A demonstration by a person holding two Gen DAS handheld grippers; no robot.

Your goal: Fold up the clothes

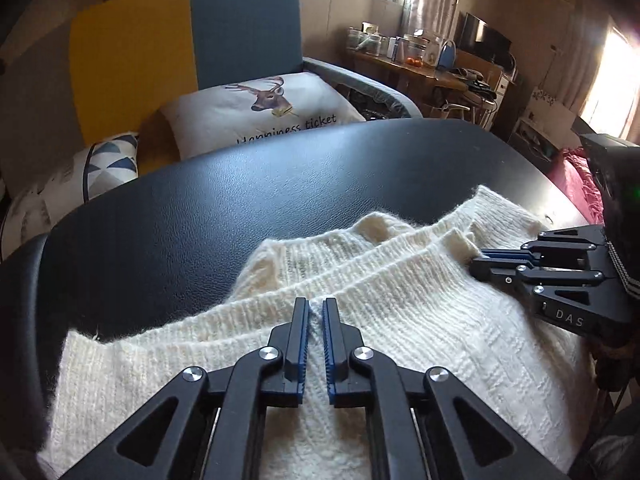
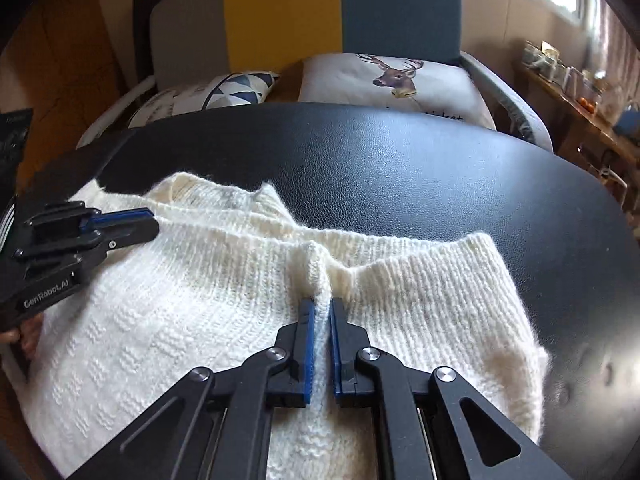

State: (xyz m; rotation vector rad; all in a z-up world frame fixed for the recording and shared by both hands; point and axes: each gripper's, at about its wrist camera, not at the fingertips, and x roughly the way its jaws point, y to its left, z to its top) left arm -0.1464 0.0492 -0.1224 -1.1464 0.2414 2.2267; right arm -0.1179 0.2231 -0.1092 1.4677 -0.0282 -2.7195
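Note:
A cream knit sweater [image 1: 420, 320] lies spread on a black leather-textured table [image 1: 192, 224]. In the left wrist view, my left gripper [image 1: 316, 306] is shut on the sweater's ribbed edge, with knit showing between the blue pads. My right gripper [image 1: 478, 266] reaches in from the right, its tips at a bunched fold of the same edge. In the right wrist view, my right gripper [image 2: 322, 305] is shut on a pinched ridge of the sweater [image 2: 192, 304]. My left gripper [image 2: 152, 224] comes in from the left and rests on the knit near the table [image 2: 440, 176] edge.
Behind the table stands a sofa with a yellow and teal back [image 1: 188, 40], a deer-print cushion [image 1: 264, 116] and a triangle-patterned cushion [image 1: 108, 164]. At the far right is a wooden desk with jars [image 1: 404, 56]. A hand [image 2: 24, 336] shows under the left gripper.

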